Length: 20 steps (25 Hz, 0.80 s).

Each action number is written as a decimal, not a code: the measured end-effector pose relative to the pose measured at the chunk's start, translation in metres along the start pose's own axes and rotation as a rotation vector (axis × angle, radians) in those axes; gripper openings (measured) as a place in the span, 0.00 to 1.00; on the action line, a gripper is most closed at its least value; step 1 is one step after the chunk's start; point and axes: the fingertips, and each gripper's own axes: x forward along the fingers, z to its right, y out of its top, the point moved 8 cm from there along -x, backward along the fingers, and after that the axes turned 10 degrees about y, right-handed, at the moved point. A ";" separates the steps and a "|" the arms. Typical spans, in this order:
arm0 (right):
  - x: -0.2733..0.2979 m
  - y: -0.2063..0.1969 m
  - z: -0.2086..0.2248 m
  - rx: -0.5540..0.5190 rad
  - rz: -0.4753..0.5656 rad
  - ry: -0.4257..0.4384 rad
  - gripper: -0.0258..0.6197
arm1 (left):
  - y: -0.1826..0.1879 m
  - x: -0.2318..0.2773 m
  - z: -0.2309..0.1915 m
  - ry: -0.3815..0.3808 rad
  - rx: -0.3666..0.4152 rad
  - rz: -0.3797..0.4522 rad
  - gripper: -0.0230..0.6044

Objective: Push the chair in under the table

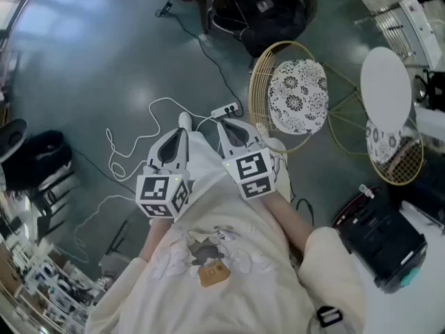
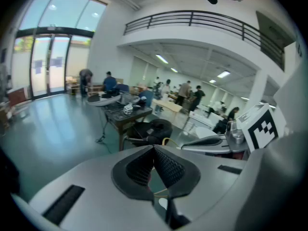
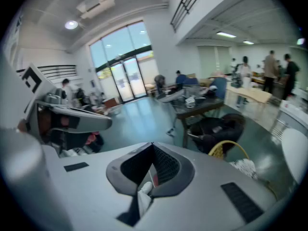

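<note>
The glossy teal floor [image 1: 104, 61] takes up most of what I can see from here. Out at about two o'clock from the person stands the round white table [image 1: 386, 89] on thin yellow wire legs. The chair [image 1: 297, 96], a yellow wire frame with a black-and-white patterned cushion, sits at about one o'clock. It stands out beside the table on open floor, not under it, and neither gripper touches it. In the right gripper view its yellow rim [image 3: 231, 148] shows at about four o'clock. A black swivel chair [image 1: 261, 9] stands farther off at twelve o'clock.

Both grippers are held close in front of the person's pale shirt, side by side and tipped downward. The left gripper [image 1: 184, 120] [image 2: 154, 148] has its jaws pressed together on nothing. The right gripper [image 1: 226, 125] [image 3: 152, 146] is likewise closed and empty. A thin white cable [image 1: 125, 134] loops over the floor at ten o'clock, running toward a small power strip [image 1: 226, 108] just past the jaw tips.
</note>
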 end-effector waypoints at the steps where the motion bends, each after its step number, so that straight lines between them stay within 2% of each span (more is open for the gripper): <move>1: 0.007 0.006 -0.012 0.038 0.014 -0.046 0.05 | 0.011 -0.002 -0.021 -0.059 -0.021 -0.011 0.05; 3: 0.020 0.019 -0.038 0.089 0.047 -0.121 0.05 | 0.030 -0.002 -0.063 -0.149 -0.031 -0.028 0.05; 4: 0.026 0.023 -0.054 0.100 0.062 -0.148 0.05 | 0.036 -0.002 -0.082 -0.172 -0.006 -0.037 0.05; 6: 0.036 0.025 -0.088 0.122 0.091 -0.199 0.05 | 0.041 0.001 -0.115 -0.212 0.084 -0.066 0.05; 8: 0.045 0.025 -0.115 0.154 0.138 -0.281 0.05 | 0.045 0.009 -0.135 -0.295 0.173 -0.102 0.05; 11: 0.036 0.017 -0.132 0.239 0.234 -0.416 0.05 | 0.047 0.006 -0.125 -0.420 0.315 -0.119 0.05; 14: 0.019 -0.001 -0.140 0.351 0.369 -0.494 0.05 | 0.045 -0.004 -0.096 -0.511 0.416 -0.105 0.05; 17: 0.009 -0.026 -0.159 0.432 0.485 -0.533 0.05 | 0.031 -0.023 -0.079 -0.573 0.491 -0.108 0.05; 20: -0.007 -0.052 -0.175 0.469 0.548 -0.579 0.05 | 0.008 -0.043 -0.065 -0.596 0.550 -0.124 0.05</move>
